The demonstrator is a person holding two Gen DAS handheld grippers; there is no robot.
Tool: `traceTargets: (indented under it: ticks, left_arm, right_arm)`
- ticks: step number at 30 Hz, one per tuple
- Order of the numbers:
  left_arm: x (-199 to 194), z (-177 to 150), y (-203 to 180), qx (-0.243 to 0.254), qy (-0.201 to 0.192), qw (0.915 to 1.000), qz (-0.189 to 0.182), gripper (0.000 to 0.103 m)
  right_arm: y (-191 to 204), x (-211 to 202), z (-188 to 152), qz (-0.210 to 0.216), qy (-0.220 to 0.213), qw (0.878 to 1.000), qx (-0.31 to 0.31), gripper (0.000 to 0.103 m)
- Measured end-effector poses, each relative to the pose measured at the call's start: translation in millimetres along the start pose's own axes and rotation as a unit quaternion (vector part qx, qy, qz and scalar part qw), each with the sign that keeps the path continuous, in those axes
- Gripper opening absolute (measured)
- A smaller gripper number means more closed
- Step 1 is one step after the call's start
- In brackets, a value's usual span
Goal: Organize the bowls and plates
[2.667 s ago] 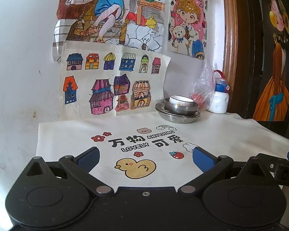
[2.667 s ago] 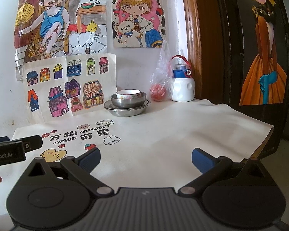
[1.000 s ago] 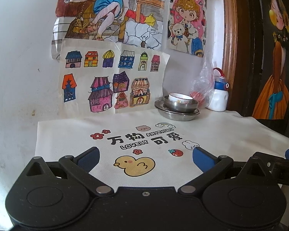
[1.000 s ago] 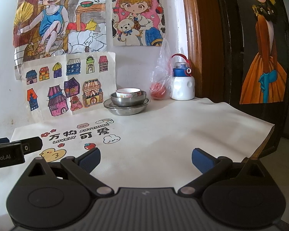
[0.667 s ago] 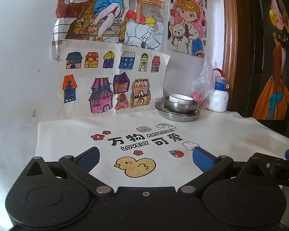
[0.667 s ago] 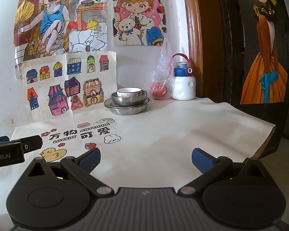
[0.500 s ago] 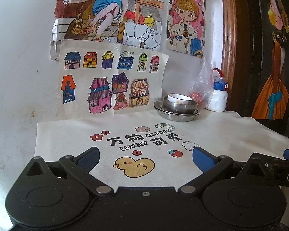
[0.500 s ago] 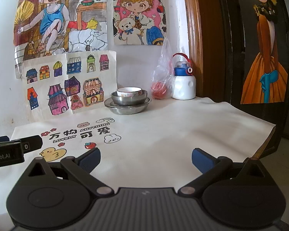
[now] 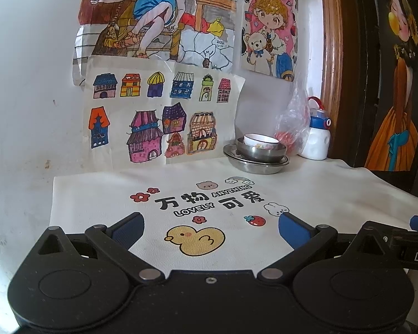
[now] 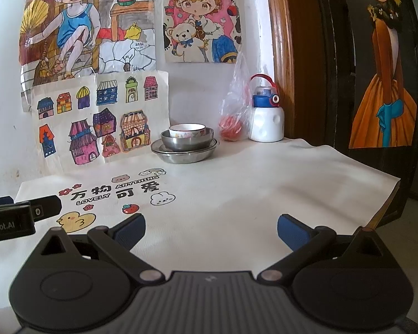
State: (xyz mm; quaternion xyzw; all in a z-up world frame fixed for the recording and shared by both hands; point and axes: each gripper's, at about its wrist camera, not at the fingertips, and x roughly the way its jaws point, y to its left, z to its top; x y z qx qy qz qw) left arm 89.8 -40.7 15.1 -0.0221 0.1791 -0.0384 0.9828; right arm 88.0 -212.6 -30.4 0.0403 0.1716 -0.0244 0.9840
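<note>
A stack stands at the back of the table by the wall: a small white bowl (image 9: 260,140) inside a steel bowl (image 9: 260,153) on a steel plate (image 9: 255,165). In the right wrist view the white bowl (image 10: 186,130) sits in the steel bowl (image 10: 188,142) on the plate (image 10: 184,154). My left gripper (image 9: 210,224) is open and empty, low over the front of the table. My right gripper (image 10: 211,226) is open and empty, to its right. Both are far from the stack.
A white cloth (image 10: 250,189) with a duck print (image 9: 195,239) covers the table. A white bottle with a blue lid (image 10: 266,117) and a plastic bag (image 10: 234,105) stand right of the stack. Drawings hang on the wall. The table's right edge (image 10: 387,203) drops off.
Both views have only wobbled slightly. The stack has not moved and both grippers have stayed open.
</note>
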Motion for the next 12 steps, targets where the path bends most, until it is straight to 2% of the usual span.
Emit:
traceTargets:
  ticks: [12]
  left_arm:
    - [1.9,0.0,0.6,0.001,0.004,1.0,-0.001,0.102]
  right_arm:
    - [1.6,3.7,0.2,0.002,0.006,1.0,0.0,0.103]
